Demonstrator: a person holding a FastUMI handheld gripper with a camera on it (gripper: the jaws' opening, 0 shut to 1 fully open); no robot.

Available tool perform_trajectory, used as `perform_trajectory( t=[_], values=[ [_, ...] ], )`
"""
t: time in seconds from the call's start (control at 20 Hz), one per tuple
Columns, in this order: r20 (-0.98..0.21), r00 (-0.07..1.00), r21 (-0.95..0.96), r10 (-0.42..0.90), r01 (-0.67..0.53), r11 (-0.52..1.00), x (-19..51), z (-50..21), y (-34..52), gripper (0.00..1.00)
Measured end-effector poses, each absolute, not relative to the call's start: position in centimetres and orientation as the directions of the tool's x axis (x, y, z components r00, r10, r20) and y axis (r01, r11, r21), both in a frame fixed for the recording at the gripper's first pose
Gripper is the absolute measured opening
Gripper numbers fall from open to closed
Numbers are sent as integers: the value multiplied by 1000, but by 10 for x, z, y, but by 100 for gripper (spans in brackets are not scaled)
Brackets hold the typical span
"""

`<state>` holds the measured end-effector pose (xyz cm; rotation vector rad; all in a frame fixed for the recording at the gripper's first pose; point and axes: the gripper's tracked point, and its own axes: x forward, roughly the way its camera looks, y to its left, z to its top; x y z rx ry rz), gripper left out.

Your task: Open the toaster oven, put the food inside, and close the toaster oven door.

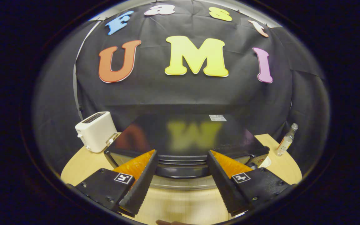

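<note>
Hand-held gripper: the hand-held gripper (182,156) is hovering with its two fingers spread wide and nothing between them but open air; neither finger is touching anything.
Why it is held so: judging from the wide spread and the level aim at the oven's upper front, the person is likely lining up on the door handle, since opening the door is the first step and the door is looking shut.
Toaster oven: the toaster oven (186,134) is sitting just ahead of the fingers, centred in the gap between them, its glossy dark top mirroring the wall behind.
Door handle: a dark rounded bar (182,171) is running across the oven's front, lying between the two fingertips and slightly beyond them, apart from both.
Bench: the pale wooden bench (180,203) is carrying the oven and is passing under the fingers.
White toaster: a white toaster (95,131) is standing beside the oven's left rear corner, beyond the left finger, out of the approach path.
Bottle: a small clear bottle (286,140) is standing upright off the oven's right side, well apart from the right finger.
Food: it cannot be told where the food is lying.
Progress: the task is appearing to be at its start, with the door not yet opened.
</note>
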<state>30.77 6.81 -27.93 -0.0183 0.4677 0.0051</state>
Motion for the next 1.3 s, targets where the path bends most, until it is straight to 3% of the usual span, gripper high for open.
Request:
perform_trajectory(
  t=[0.65, 1.3],
  values=[
    [-498, 867, -66, -26, -8, 998, 199, -315, 60, 100],
    [-521, 853, -50, -24, -3, 999, 157, -356, 58, 100]
  ],
)
